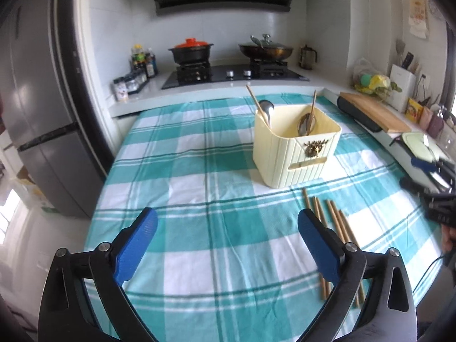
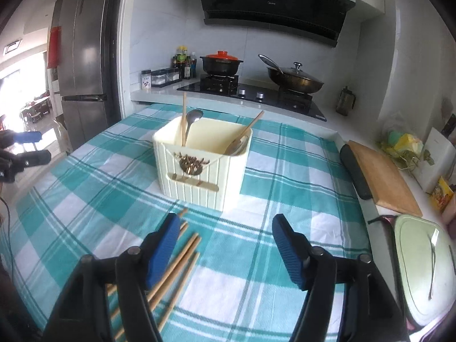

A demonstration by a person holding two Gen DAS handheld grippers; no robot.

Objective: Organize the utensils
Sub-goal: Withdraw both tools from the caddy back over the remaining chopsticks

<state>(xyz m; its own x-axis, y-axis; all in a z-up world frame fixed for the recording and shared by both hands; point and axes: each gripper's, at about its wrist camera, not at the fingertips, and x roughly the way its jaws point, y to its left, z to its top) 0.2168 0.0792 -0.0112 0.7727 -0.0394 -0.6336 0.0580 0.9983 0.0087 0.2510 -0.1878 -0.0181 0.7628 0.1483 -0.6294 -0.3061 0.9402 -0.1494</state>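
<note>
A cream ribbed utensil holder (image 1: 296, 149) (image 2: 199, 168) stands on the teal checked tablecloth (image 1: 199, 176) (image 2: 270, 182). It holds two metal spoons (image 1: 266, 109) (image 2: 193, 118) and two wooden chopsticks (image 1: 253, 99) (image 2: 183, 116). Several loose wooden chopsticks (image 1: 333, 219) (image 2: 179, 259) lie on the cloth in front of the holder. My left gripper (image 1: 228, 228) is open and empty above the cloth, the chopsticks by its right finger. My right gripper (image 2: 225, 236) is open and empty, its left finger above the loose chopsticks. It also shows at the right edge of the left wrist view (image 1: 427, 176).
Behind the table, a stove with a black pot with a red lid (image 1: 191, 50) (image 2: 221, 62) and a wok (image 1: 265, 50) (image 2: 295, 79). A wooden cutting board (image 1: 373, 111) (image 2: 382, 173) and a pale green lidded pan (image 2: 424, 268) lie on the right. A fridge (image 1: 42, 114) stands left.
</note>
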